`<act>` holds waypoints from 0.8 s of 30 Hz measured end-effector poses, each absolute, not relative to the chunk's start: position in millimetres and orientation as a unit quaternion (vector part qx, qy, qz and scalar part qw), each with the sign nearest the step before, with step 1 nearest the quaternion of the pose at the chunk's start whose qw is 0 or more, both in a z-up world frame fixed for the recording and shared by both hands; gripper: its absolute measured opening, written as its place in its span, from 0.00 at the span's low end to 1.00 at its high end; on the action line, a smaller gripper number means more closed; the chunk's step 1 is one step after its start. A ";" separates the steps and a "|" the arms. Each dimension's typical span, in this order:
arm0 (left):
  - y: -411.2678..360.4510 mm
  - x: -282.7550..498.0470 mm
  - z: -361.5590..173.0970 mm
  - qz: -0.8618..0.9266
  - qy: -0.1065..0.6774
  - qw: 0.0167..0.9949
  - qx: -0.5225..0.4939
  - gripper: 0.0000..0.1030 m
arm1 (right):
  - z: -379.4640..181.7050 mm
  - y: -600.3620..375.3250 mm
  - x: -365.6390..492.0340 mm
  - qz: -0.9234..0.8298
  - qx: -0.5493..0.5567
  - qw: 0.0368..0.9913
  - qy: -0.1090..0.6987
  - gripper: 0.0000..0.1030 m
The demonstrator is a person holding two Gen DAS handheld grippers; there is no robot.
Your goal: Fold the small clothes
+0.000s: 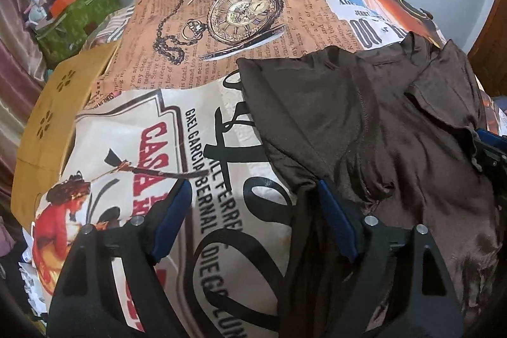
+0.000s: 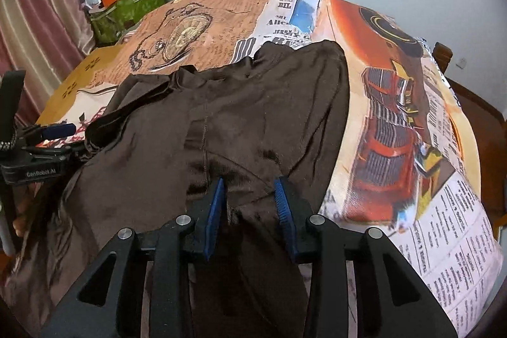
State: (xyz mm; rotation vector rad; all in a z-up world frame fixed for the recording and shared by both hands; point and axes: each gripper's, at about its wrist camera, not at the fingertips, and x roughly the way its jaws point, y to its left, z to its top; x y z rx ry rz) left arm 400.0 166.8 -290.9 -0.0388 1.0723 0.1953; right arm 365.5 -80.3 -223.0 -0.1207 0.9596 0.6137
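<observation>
Because the brown garment (image 2: 240, 116) is thin, soft and a little shiny, it is judged to be light, limp and rather slippery, so a grip on a hem or seam is advised, not on the loose middle. It is spread in wrinkles over the printed tablecloth (image 1: 177, 59), toward 3 o'clock in the left view. The left gripper (image 1: 253, 208) is held wide apart at its 9 o'clock edge, gripping nothing, while the right gripper (image 2: 250, 198) is half closed with a fold bunched between its jaws; a firm pinch cannot be confirmed

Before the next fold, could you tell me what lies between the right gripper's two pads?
A bunched fold of the brown garment sits between the right gripper pads, seen in the right wrist view.
</observation>
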 end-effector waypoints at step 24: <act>153.3 260.5 -207.6 0.078 0.492 0.867 -0.027 0.79 | -131.5 -169.8 254.4 0.269 -0.022 0.866 0.422 0.50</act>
